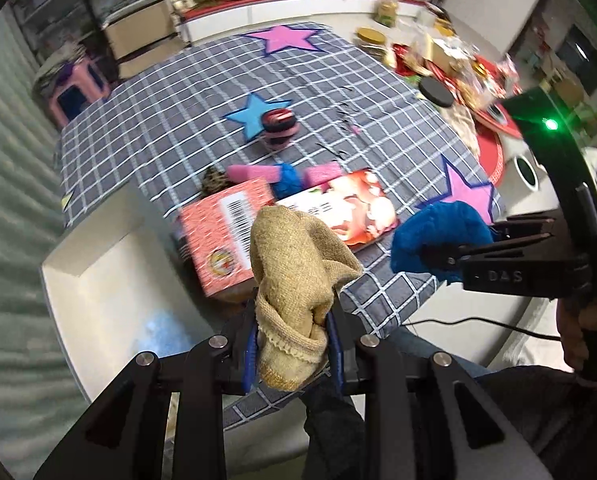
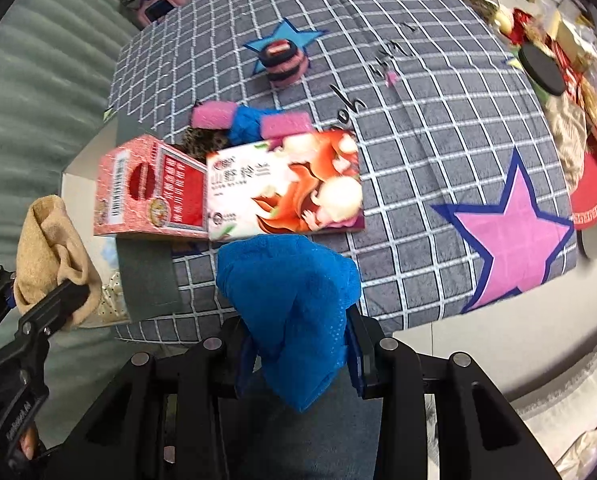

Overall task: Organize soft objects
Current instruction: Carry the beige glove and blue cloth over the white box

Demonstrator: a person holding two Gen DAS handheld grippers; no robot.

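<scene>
A: Left wrist view: your left gripper point(image 1: 294, 344) pinches the tan sock point(image 1: 294, 280), right gripper point(image 2: 298, 344) pinches the blue sock point(image 2: 286, 304), both above the table's near edge.

B: Thin bites; you could drop either.

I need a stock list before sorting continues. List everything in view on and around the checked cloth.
tan sock: one, held in left gripper
blue sock: one, held in right gripper
box: one, red and pink, open, near cloth edge
rolled socks: one bundle, pink and black, on blue star
pink-and-blue bundle: one, behind box
checked cloth: one, grey
pink stars: two
person's hand: one, on right grip
</scene>
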